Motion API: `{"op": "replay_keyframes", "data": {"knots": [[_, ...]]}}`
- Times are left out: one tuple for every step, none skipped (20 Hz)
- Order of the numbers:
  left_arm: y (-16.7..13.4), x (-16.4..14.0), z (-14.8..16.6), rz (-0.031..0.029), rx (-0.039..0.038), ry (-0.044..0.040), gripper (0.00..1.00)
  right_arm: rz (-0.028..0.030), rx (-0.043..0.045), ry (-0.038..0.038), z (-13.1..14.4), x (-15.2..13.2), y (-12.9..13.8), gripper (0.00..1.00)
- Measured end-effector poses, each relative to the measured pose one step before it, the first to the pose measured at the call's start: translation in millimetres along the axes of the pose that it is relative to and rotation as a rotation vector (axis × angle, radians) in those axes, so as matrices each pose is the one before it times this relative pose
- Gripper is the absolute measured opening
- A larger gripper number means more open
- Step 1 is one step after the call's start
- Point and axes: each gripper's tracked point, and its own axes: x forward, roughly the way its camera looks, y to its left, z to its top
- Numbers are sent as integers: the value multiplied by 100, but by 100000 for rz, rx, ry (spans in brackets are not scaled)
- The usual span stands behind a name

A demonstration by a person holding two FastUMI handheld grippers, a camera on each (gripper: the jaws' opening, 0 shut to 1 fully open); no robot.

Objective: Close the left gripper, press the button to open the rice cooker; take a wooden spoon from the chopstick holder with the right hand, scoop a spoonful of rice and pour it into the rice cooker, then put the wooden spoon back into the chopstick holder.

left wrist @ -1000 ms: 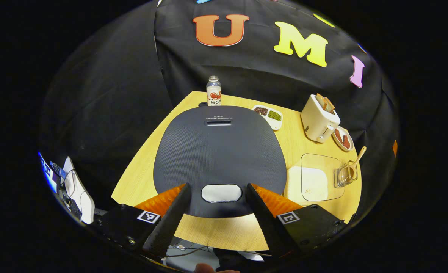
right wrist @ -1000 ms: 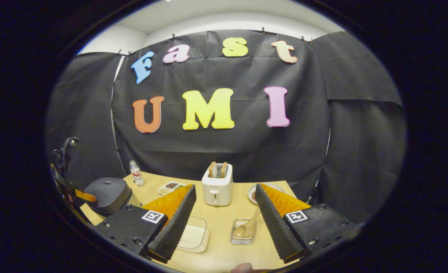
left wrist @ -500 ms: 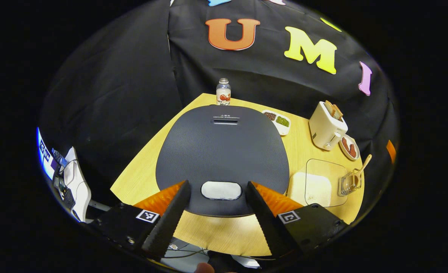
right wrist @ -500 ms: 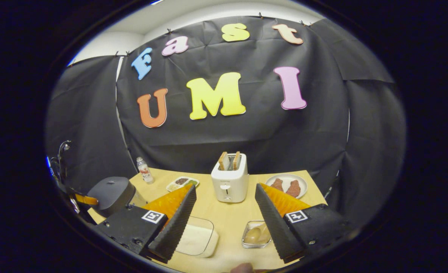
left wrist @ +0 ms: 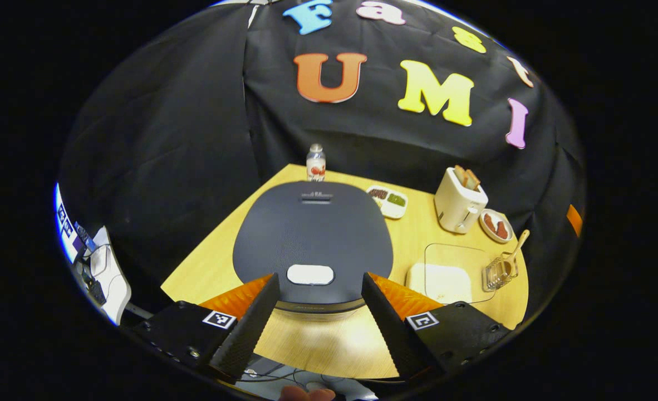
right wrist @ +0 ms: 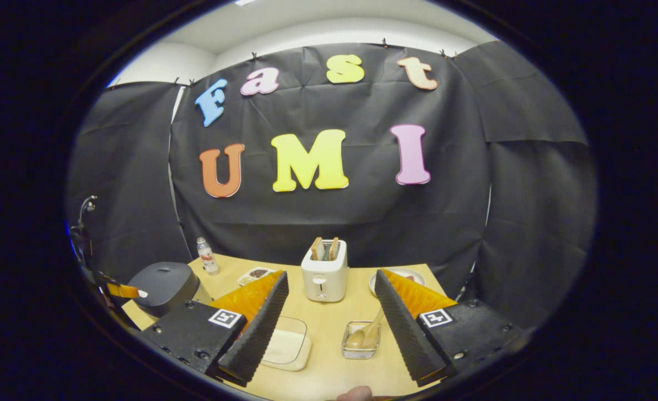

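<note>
Dark grey, the rice cooker sits shut on the counter, smaller than a second ago: the left gripper has drawn back from its button, jaws spread, so closing and pressing remain undone. The right gripper hovers, jaws spread, above the wooden spoon in the chopstick holder.

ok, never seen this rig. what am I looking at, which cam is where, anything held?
No robot arm: a person holds a two-finger gripper in each hand, with a fisheye camera on each looking along its fingers. The left gripper hovers open above the closed rice cooker, facing its button. The right gripper hovers open over the wooden table, facing the toaster. Below it: a clear rice container and the wooden spoon in its chopstick holder. Nothing is held; both sets of jaws stand apart.
</note>
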Motion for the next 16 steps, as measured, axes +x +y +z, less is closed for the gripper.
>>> {"op": "replay_keyframes", "data": {"knots": [[-629,-1528,1140,-2913,651,-5294,96,-1151,-816,-1105,445,-1650,423,100],[-495,-1730,1088,-2875,1274,-5851,96,-904,-418,-1900,670,-1818,445,100],[-530,-1628,1090,-2094,1588,-4555,96,-793,-245,-2167,769,-1739,437,99],[-237,-2075,1260,-1909,2423,-5844,95,-540,-375,-2022,623,-1859,593,99],[-333,-1476,985,-1445,1682,-4706,95,-1049,-436,-1677,493,-1750,420,100],[-595,-1810,1273,-2182,1679,-5738,100,-984,-193,-1456,359,-1678,345,100],[-747,-1604,937,-2466,751,-4697,100,-1091,98,-1330,470,-1682,353,99],[-797,-1461,816,-2534,720,-4177,95,-683,216,-1347,450,-1644,500,100],[-744,-1414,531,-2409,621,-3381,95,-539,-1,-1147,467,-1557,584,100],[-649,-1264,381,-1908,587,-2850,95,-634,-343,-1255,374,-1517,335,100],[-636,-1154,288,-1605,405,-2366,95,-348,-156,-1434,465,-1332,442,100],[-700,-1074,120,-1450,-246,-1472,95,-183,160,-1372,428,-1076,511,100],[-540,-821,7,-715,-509,-628,95,-160,223,-1130,310,-1007,551,100],[-411,-863,93,-420,-663,-462,95,71,398,-745,86,-943,592,100],[-293,-810,33,-255,-786,-323,95,150,483,-287,14,-815,538,100],[-51,-692,86,227,-695,-1012,95,136,346,-196,-91,-657,514,100]]}}
